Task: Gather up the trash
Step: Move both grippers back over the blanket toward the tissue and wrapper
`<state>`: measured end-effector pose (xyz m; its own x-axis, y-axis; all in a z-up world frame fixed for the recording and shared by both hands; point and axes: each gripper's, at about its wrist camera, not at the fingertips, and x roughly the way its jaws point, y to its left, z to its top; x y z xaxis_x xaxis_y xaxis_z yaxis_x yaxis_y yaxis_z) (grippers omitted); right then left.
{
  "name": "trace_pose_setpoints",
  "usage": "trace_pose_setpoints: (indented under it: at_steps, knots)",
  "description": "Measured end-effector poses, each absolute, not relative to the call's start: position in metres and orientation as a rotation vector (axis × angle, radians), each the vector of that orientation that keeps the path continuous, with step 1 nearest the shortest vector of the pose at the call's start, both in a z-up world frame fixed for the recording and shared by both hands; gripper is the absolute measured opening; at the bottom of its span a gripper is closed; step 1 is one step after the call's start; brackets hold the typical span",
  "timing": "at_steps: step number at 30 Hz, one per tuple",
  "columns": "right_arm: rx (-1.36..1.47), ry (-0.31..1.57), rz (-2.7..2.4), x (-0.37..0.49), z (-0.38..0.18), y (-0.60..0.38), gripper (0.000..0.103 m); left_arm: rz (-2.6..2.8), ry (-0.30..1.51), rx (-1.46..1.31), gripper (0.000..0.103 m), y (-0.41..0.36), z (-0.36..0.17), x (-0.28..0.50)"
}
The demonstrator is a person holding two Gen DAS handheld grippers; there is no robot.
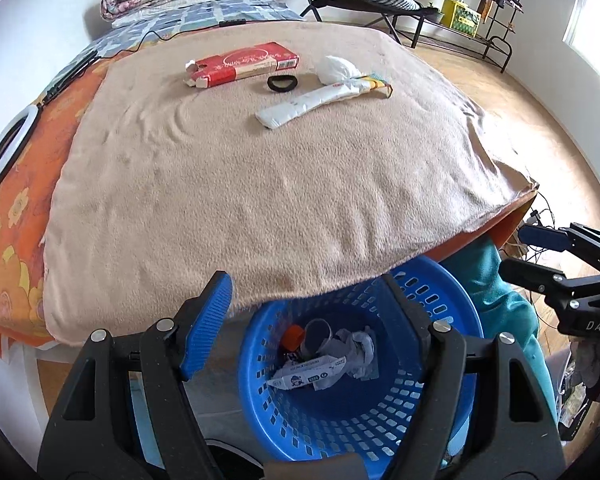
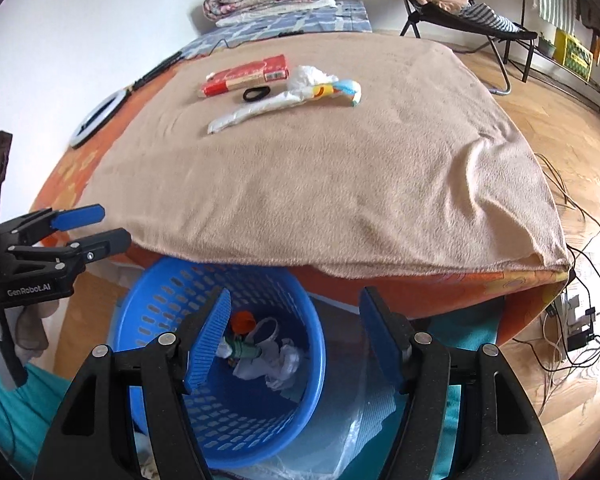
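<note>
2 grippers, fingers (image 1: 208,320) spread, above basket (image 1: 452,308)

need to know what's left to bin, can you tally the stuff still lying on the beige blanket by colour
red: 1, the carton
black: 1, the ring
white: 2, the crumpled bag and the long wrapper
multicoloured: 1, the wrapper
total: 5

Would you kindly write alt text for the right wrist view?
Open right tongs hover empty over a blue basket holding crumpled trash. Beyond, a beige blanket carries a red box, black ring, white wad and long wrapper; open left tongs at left.
</note>
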<state>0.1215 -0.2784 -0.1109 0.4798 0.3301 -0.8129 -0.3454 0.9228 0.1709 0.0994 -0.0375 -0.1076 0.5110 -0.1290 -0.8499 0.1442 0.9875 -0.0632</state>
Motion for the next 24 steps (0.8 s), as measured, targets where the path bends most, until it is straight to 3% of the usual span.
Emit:
trace_pose_setpoints:
  at_steps: [7, 20, 24]
  knots:
    - [0.017, 0.900, 0.399, 0.164, -0.081, -0.287, 0.066, -0.214, 0.986, 0.053, 0.076, -0.046, -0.095, 0.131]
    - [0.123, 0.910, 0.449, 0.244, -0.060, -0.290, 0.066, -0.255, 0.979, 0.068, 0.076, -0.063, -0.095, 0.215]
    - [0.141, 0.917, 0.497, 0.275, -0.058, -0.279, 0.066, -0.273, 0.995, 0.048, 0.070, -0.066, -0.101, 0.239]
